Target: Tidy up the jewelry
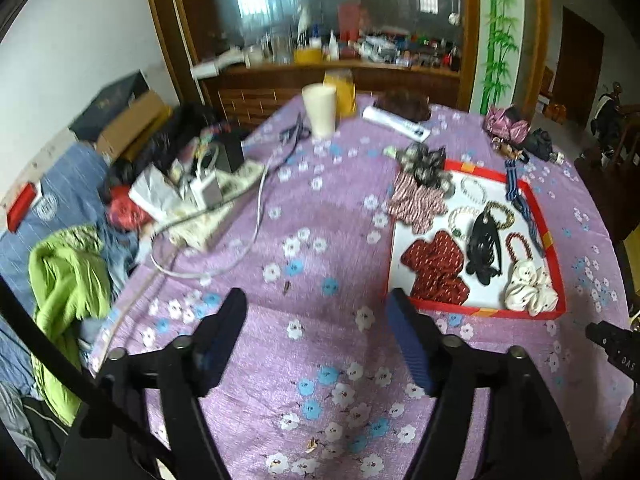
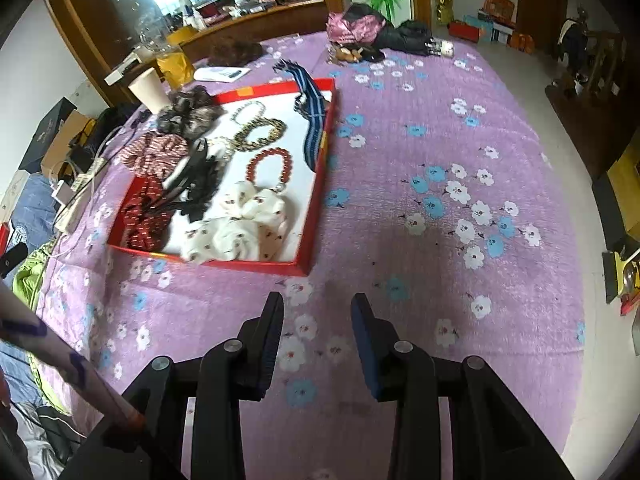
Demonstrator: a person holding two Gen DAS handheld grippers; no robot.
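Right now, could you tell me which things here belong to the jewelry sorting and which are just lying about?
Job: red tray; red bead bracelet; pearl bracelet; gold chain bracelet; black hair claw; white scrunchie.

Lying about: paper cup; green garment; white charger.

Purple flowered cloth [image 1: 320, 248] is covering the table. Pale cup [image 1: 319, 109] is standing upright at 12 o'clock, yellow bag [image 1: 343, 92] sitting just behind it. White cable [image 1: 256, 216] is trailing at 10 o'clock beside a charger [image 1: 206, 188]. Green garment [image 1: 68, 280] is lying crumpled at 9 o'clock. Cardboard box [image 1: 128, 124] is sitting at 10 o'clock. Pink bundle [image 2: 352, 26] is resting at 12 o'clock, right view.
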